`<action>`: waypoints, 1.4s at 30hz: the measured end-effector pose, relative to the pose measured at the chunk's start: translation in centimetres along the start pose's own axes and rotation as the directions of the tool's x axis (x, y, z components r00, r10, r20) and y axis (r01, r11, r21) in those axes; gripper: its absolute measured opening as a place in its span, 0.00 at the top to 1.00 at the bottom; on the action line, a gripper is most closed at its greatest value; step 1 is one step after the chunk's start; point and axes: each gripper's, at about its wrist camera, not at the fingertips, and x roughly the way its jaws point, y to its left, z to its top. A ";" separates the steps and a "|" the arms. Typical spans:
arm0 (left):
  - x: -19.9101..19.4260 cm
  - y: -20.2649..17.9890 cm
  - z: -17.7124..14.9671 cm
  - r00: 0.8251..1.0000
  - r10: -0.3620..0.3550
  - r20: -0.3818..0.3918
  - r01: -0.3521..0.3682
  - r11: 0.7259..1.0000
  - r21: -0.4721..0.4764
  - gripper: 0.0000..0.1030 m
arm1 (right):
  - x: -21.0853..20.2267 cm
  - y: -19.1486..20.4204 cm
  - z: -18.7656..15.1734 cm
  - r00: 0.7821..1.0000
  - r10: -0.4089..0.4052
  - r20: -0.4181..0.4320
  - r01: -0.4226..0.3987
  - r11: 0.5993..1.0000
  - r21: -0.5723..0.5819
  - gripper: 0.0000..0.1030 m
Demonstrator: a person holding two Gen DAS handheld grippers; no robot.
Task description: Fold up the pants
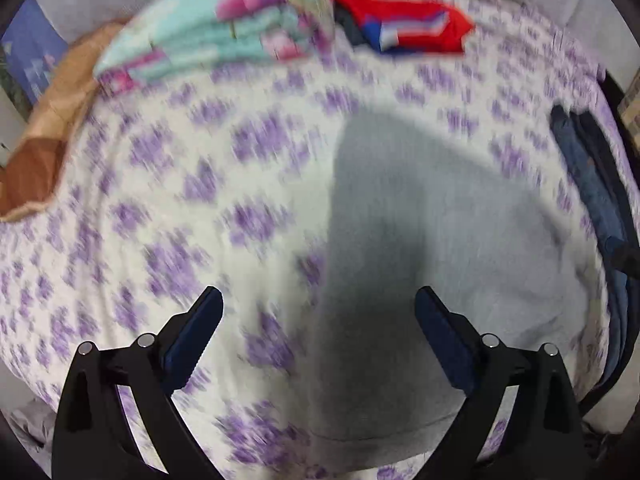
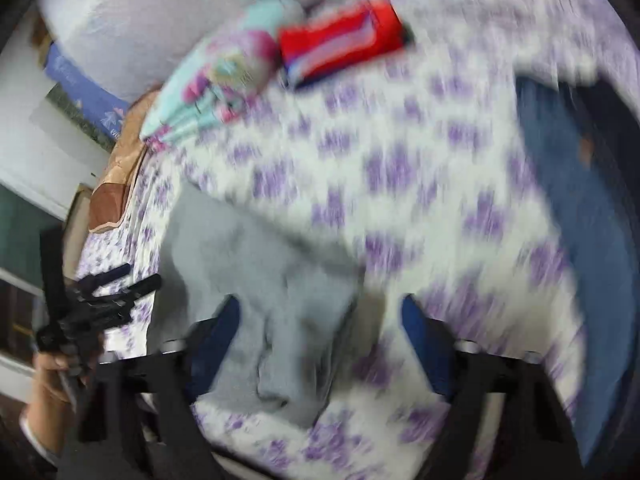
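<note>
**Grey pants lying on the bed, both grippers open above them**

The grey pants (image 1: pixel 420 248) lie flat on the bed (image 1: pixel 160 200), which has a white cover with purple flowers. In the left wrist view their long axis runs from the near edge of the bed toward the far edge, and the cloth becomes narrower at the far end. The wide part lies at the near edge. Both views are blurred, so I cannot tell which end is the waist.

The left gripper (image 1: pixel 318 304) hangs over the near part of the pants with its 2 fingers spread wide, holding nothing. The right gripper (image 2: pixel 320 312) also has its fingers apart and empty, above the wrinkled near end of the pants.

At the far edge lie a turquoise and pink folded cloth (image 1: pixel 208 28) and a red folded cloth (image 1: pixel 416 24). Blue jeans (image 1: pixel 592 184) lie along the right edge.
</note>
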 end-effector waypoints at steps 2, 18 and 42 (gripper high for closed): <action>-1.0 0.3 2.1 0.999 -0.009 0.054 0.010 0.999 -0.035 0.09 | 1.1 2.3 1.8 0.998 0.057 0.003 -0.057 0.996 -0.069 0.67; 6.2 2.7 4.5 0.976 -0.187 -0.115 0.158 0.963 -0.220 0.05 | 8.9 3.9 1.7 0.984 0.099 -0.148 -0.120 0.983 -0.139 0.78; 6.2 2.3 -1.8 0.929 -0.282 -0.238 0.261 0.958 -0.116 0.05 | 8.7 -4.6 -6.4 0.897 0.423 -0.132 -0.348 0.856 0.381 0.15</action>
